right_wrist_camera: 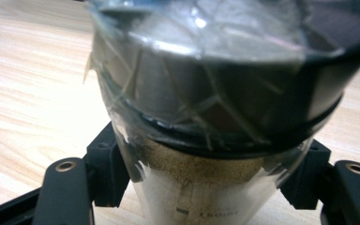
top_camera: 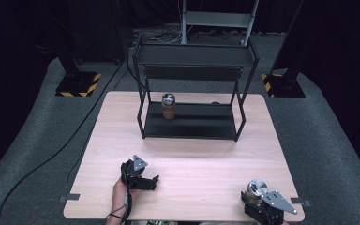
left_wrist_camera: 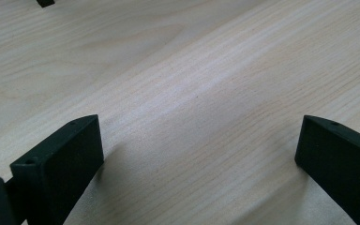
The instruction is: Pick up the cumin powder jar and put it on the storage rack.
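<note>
The high view is looking forward and down from above the near edge of the table (top_camera: 187, 154), taking in the whole top and the shelf (top_camera: 192, 89) at its far edge. The left gripper view is pointing down close over bare wood. The right gripper view is facing a jar (right_wrist_camera: 215, 93) at very close range near the near right corner.
</note>
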Motion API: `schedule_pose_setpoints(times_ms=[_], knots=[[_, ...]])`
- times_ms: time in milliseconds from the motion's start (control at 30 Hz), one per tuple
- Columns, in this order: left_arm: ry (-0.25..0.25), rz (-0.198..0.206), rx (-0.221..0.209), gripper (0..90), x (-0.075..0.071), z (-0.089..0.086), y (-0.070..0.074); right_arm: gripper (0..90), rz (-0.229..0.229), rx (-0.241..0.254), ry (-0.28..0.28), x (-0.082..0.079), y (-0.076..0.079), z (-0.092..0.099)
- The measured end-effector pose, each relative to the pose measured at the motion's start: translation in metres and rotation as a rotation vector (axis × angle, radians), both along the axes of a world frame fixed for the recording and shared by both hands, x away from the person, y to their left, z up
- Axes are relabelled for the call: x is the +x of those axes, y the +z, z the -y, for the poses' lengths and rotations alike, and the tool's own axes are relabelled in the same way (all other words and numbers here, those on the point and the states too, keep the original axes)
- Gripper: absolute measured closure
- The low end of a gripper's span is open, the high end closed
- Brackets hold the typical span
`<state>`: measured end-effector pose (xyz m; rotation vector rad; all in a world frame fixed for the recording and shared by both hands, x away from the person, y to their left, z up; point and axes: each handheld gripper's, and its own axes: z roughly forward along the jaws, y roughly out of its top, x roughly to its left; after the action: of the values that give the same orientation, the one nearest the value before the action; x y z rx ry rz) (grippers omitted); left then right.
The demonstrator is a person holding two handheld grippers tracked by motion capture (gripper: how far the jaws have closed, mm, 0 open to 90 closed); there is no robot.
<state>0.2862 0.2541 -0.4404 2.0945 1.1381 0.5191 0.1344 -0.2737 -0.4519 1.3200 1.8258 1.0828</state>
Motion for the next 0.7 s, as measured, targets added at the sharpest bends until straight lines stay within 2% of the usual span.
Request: schedule_pose_setpoints(times_ms=[367,700], knots=[[-0.005,-0.008,-0.005,0.5,0.002,-0.001,0.000,29.5,-0.006,-0.016,0.005,0.002,0.013,-0.005],[-0.012,-0.014,-0.009,0.5,0.005,-0.001,0.000,29.5,0.017,-0.022,0.003,0.000,0.020,-0.005]])
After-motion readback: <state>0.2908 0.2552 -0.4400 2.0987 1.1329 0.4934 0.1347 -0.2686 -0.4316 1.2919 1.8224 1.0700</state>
